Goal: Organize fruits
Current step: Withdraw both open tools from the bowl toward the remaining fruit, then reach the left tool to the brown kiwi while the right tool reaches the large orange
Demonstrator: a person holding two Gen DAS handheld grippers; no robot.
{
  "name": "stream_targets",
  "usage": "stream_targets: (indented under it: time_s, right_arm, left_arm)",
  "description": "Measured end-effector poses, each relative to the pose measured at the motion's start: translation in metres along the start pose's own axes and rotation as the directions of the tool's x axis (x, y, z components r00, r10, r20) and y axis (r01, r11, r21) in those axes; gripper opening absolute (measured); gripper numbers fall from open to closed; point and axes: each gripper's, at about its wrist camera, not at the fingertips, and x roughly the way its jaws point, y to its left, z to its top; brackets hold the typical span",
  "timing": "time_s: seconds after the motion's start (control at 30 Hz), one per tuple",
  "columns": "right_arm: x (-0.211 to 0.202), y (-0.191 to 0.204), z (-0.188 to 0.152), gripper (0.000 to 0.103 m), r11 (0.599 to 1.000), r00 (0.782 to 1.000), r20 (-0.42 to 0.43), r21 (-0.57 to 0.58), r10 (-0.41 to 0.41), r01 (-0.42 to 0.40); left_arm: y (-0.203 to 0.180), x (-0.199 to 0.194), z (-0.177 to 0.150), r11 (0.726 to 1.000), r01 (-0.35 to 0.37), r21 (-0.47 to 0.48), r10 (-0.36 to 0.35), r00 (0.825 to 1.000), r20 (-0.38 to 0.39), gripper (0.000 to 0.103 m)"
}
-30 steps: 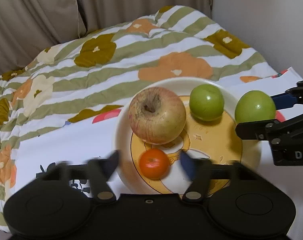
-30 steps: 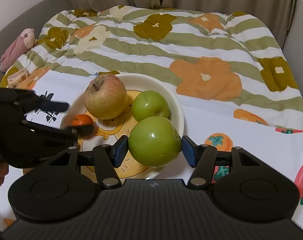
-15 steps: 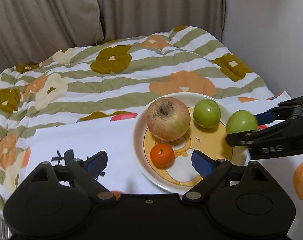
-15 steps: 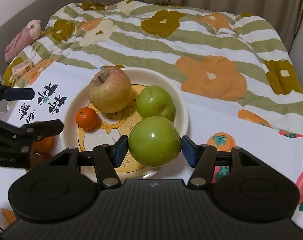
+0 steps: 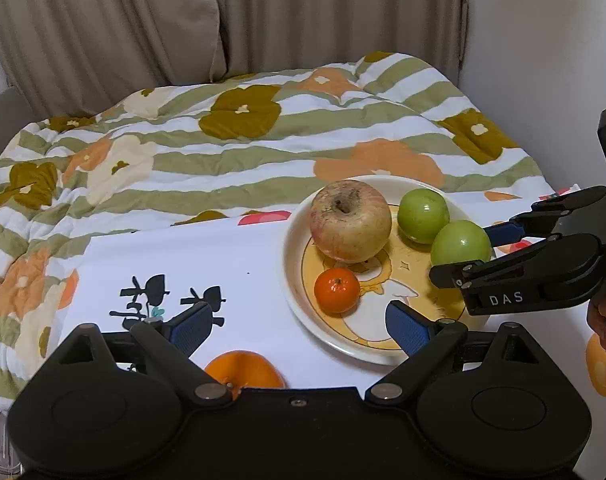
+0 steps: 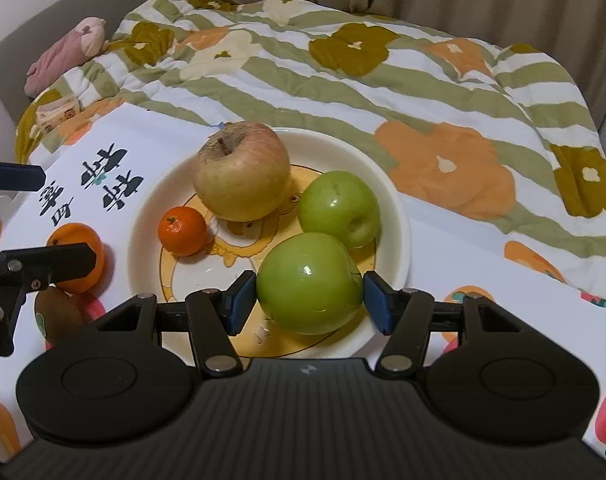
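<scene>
Left gripper (image 5: pixel 299 326) has pulled back from the plate (image 6: pixel 399 216) within the last second; fingers spread, nothing between them. The small mandarin (image 5: pixel 337 290) it was around a second ago now sits free on the plate beside the large apple (image 6: pixel 242 171).

Pulling back has brought an orange (image 6: pixel 77 258) and a kiwi (image 6: pixel 57 314) into view on the printed cloth (image 5: pixel 231 256), off the plate.

Right gripper (image 6: pixel 309 296) unchanged: fingers pinching a green apple (image 6: pixel 309 283) over the plate's near rim, close to the second green apple (image 6: pixel 339 208).

Likely next: release the apple, fetch the orange.
</scene>
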Motion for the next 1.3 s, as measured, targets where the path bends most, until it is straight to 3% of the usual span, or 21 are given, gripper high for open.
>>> stream_targets:
  time_s: [0.03,0.1,0.13,0.17,0.33,0.83,1.1,1.3]
  right_arm:
    - [0.000,0.002,0.000,0.074,1.000,1.000,-0.001,-0.008,0.000,0.000]
    - [-0.005,0.004,0.000,0.086,1.000,1.000,0.025,-0.014,-0.016,0.016]
    - [-0.010,0.005,-0.001,0.100,0.999,0.999,0.047,-0.017,-0.026,0.027]
    - [-0.015,0.006,-0.001,0.103,0.999,0.997,0.069,-0.014,-0.033,0.034]
    - [-0.031,0.002,-0.004,0.103,0.999,0.995,0.103,0.040,-0.011,0.007]
    - [-0.084,0.016,-0.009,0.103,0.997,0.982,0.185,0.074,-0.039,0.026]
    - [-0.123,0.033,-0.021,0.103,0.989,0.976,0.207,0.142,-0.062,0.033]
    - [-0.154,0.055,-0.034,0.103,0.979,0.969,0.221,0.196,-0.108,0.065]
  left_arm:
    - [0.000,-0.001,-0.001,1.000,-0.003,-0.004,0.003,1.000,0.002,0.096]
    - [0.001,-0.004,-0.002,1.000,-0.008,-0.011,0.008,1.000,0.009,0.096]
    - [0.001,-0.006,-0.003,1.000,-0.017,-0.016,0.017,1.000,0.018,0.096]
    - [0.002,-0.007,-0.003,1.000,-0.024,-0.019,0.024,0.999,0.025,0.096]
    - [0.003,-0.016,-0.006,0.999,-0.038,-0.030,0.040,0.998,0.047,0.096]
    - [0.006,-0.067,-0.020,0.994,-0.092,-0.052,0.099,0.985,0.139,0.096]
    - [0.013,-0.105,-0.034,0.995,-0.065,-0.079,0.080,0.976,0.204,0.096]
    - [0.019,-0.133,-0.047,0.997,-0.006,-0.071,0.024,0.968,0.251,0.097]
